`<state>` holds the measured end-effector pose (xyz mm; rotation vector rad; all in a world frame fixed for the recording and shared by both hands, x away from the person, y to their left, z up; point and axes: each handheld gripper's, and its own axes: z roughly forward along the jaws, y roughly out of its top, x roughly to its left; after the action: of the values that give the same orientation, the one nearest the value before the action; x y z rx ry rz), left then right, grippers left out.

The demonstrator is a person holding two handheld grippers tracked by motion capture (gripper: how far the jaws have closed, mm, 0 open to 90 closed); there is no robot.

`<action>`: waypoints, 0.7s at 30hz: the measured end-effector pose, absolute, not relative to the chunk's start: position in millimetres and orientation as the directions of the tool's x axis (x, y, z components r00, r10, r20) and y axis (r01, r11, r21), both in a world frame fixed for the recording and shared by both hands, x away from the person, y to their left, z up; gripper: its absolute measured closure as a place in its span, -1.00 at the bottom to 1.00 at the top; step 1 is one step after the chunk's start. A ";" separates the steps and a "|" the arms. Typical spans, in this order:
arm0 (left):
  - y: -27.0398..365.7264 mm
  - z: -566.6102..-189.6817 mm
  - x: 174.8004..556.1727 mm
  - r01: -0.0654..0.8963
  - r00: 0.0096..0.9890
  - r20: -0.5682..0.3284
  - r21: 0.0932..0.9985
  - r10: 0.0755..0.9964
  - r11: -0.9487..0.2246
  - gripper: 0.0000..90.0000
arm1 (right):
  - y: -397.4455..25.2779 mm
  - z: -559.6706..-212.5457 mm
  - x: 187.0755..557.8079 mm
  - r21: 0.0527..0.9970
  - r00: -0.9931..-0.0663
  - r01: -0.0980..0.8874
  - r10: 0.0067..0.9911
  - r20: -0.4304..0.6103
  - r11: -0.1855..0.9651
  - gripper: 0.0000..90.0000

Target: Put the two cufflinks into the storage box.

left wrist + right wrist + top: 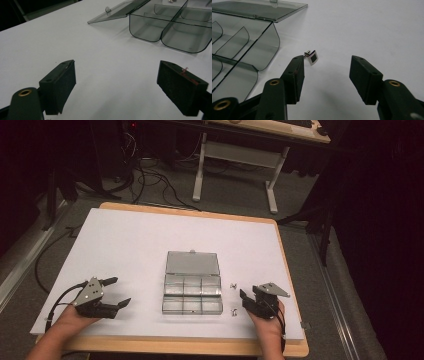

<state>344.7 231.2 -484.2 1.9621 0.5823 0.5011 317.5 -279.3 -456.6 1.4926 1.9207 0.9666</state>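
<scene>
Both tongs spread and holding nothing, the right tongs (pixel 325 75) hover by a cufflink (pixel 312 57) lying on the worktop (pixel 125 245) beside the open, seemingly unfilled organizer box (pixel 192 290), left tongs (pixel 114 292) waiting apart.

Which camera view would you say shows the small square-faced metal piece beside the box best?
The right gripper view: the metal piece lies close ahead of the right gripper, its dark square face plain. In the high view it is a tiny glint.
</scene>
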 end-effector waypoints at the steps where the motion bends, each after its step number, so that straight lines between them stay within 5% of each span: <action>1: 231.3 -484.2 344.7 0.185 0.800 0.096 0.900 0.592 -0.396 -0.65 | -280.5 -455.4 319.1 0.788 -0.265 0.597 0.964 0.021 0.147 0.04; 21: 232.1 -484.0 344.3 0.171 0.818 0.095 0.902 0.568 -0.397 -0.65 | -275.9 -434.2 334.6 0.630 -0.296 0.738 0.955 -0.020 0.242 0.15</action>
<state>344.3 232.1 -484.0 1.9630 0.5502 0.4805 334.6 -275.9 -434.2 1.5502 2.1193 0.7339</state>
